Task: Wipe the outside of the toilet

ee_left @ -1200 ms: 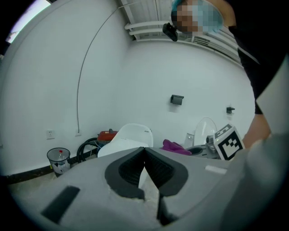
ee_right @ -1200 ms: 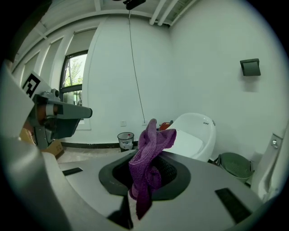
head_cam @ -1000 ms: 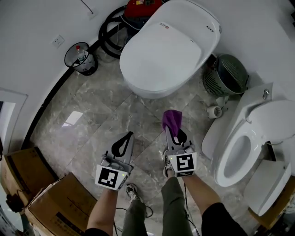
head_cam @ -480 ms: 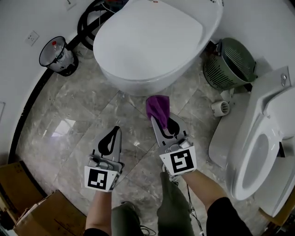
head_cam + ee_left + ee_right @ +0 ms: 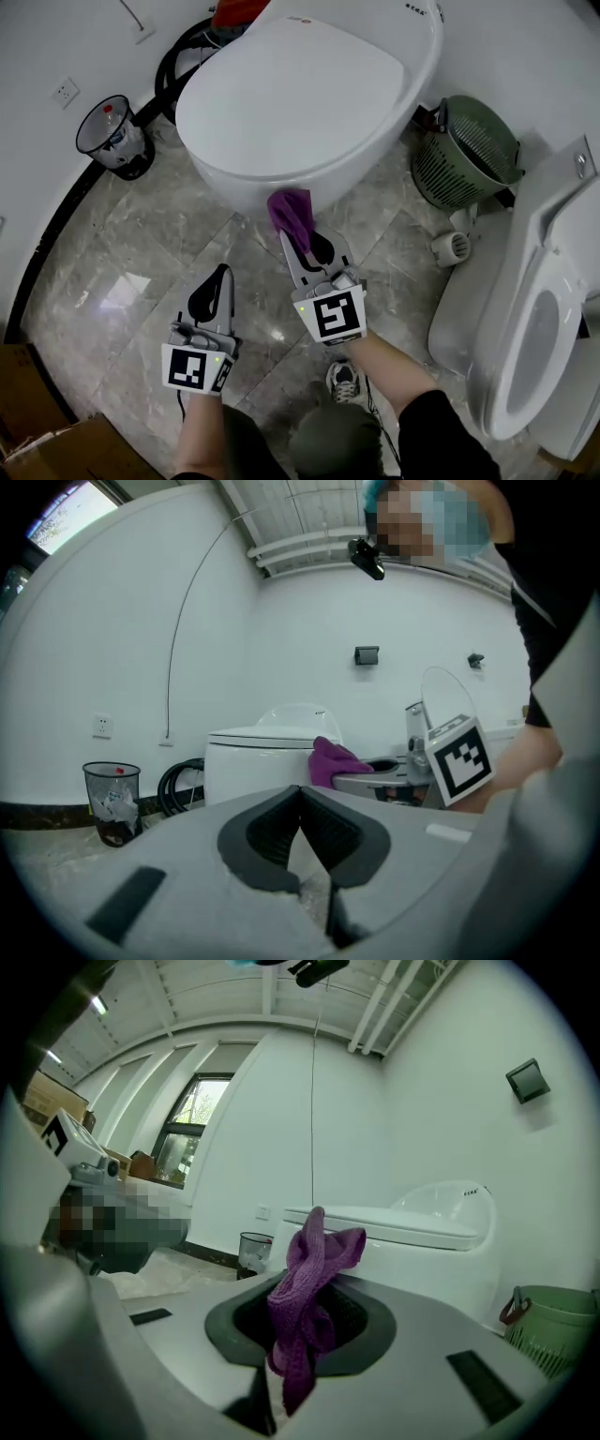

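A white toilet [image 5: 300, 94] with its lid down fills the top middle of the head view; it also shows in the left gripper view [image 5: 258, 761] and the right gripper view [image 5: 422, 1241]. My right gripper [image 5: 302, 242] is shut on a purple cloth [image 5: 291, 214], which hangs just at the lower front of the bowl. That cloth [image 5: 305, 1297] sticks up from the closed jaws in the right gripper view and shows as a purple cloth [image 5: 337, 758] in the left gripper view. My left gripper [image 5: 217, 281] is shut, holds nothing and hovers over the floor, lower left of the bowl.
A second white toilet [image 5: 534, 319] with its seat raised stands at the right. Between the two sits a green basket [image 5: 464, 155]. A black mesh bin [image 5: 112, 139] and coiled black hose [image 5: 183, 56] lie at the upper left by the wall. The floor is grey marble tile.
The head view has closed in on the lidded toilet. My right gripper has carried the purple cloth forward and left, up to the bowl's front. The left gripper trails behind.
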Demonstrator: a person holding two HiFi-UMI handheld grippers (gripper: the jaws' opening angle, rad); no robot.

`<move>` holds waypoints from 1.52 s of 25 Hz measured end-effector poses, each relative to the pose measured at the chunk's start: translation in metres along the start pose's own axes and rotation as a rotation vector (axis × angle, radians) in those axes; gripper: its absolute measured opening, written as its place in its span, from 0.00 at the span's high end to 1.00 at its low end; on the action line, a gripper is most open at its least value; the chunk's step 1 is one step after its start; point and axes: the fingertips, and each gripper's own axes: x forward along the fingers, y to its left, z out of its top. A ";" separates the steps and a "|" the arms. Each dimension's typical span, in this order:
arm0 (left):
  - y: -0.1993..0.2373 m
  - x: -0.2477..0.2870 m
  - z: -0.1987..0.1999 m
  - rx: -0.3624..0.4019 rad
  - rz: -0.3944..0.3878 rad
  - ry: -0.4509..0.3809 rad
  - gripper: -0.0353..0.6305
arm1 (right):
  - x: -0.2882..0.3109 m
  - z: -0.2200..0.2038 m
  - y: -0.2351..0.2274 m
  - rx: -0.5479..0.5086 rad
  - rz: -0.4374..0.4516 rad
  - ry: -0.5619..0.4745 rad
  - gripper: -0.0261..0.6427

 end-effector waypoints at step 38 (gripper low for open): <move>-0.052 0.080 -0.071 -0.063 -0.024 0.075 0.94 | 0.005 -0.094 -0.379 0.102 -0.534 0.122 0.86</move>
